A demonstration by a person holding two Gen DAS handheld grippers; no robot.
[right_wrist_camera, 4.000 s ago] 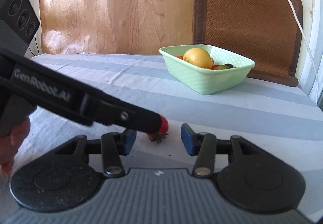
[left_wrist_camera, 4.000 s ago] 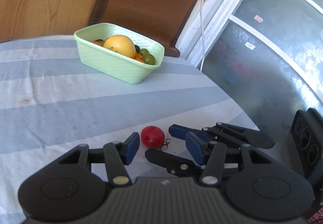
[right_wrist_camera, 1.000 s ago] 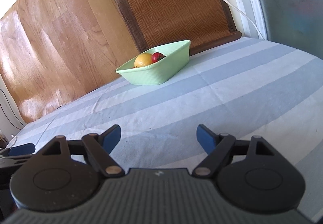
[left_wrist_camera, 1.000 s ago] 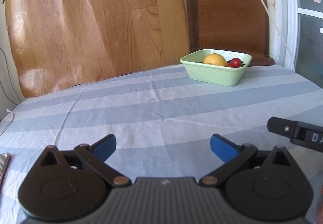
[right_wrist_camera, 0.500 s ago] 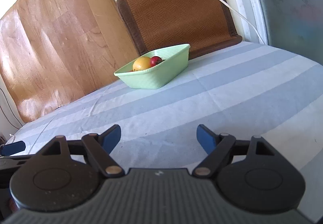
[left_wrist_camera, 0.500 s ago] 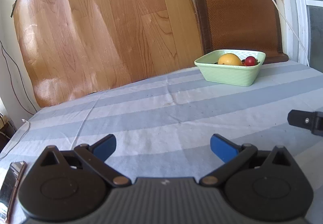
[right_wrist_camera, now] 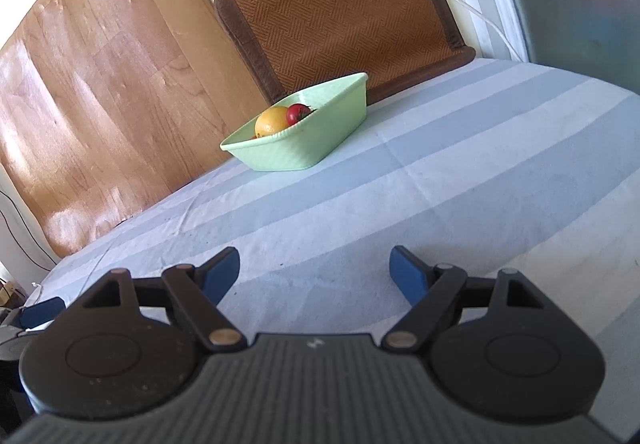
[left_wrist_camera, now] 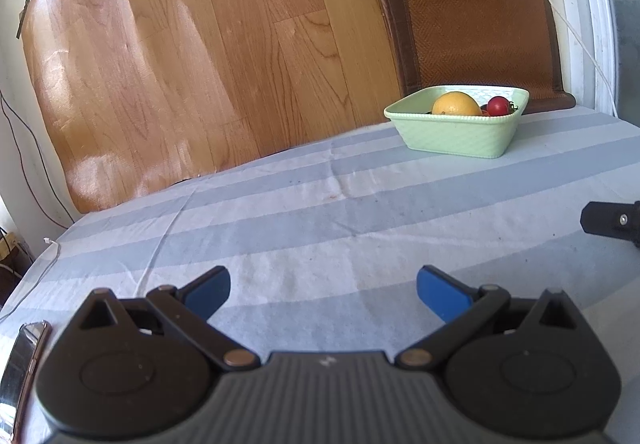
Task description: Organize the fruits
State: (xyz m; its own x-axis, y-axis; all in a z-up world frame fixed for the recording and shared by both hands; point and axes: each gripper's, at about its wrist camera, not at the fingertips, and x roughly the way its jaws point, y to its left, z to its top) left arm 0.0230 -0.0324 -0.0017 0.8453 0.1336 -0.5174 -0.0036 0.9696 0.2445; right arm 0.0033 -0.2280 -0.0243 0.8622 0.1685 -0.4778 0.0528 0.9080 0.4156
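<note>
A pale green basket (left_wrist_camera: 456,134) stands at the far side of the striped table, in front of a brown woven chair back (left_wrist_camera: 476,24). It holds an orange (left_wrist_camera: 456,104) and a red tomato (left_wrist_camera: 498,106). The basket also shows in the right wrist view (right_wrist_camera: 296,148) with the orange (right_wrist_camera: 270,122) and the tomato (right_wrist_camera: 297,112). My left gripper (left_wrist_camera: 322,294) is open and empty, low over the near part of the table. My right gripper (right_wrist_camera: 314,270) is open and empty, also well short of the basket.
The table wears a blue-and-white striped cloth (left_wrist_camera: 360,212). A wood-pattern sheet (left_wrist_camera: 192,56) leans on the wall behind. A phone-like flat object (left_wrist_camera: 20,364) lies at the near left edge. A white cable (left_wrist_camera: 560,12) hangs by the window frame at right.
Four seconds ago the tomato lay on the table between both grippers; it now sits in the basket. Both grippers have drawn back from the basket and stay open.
</note>
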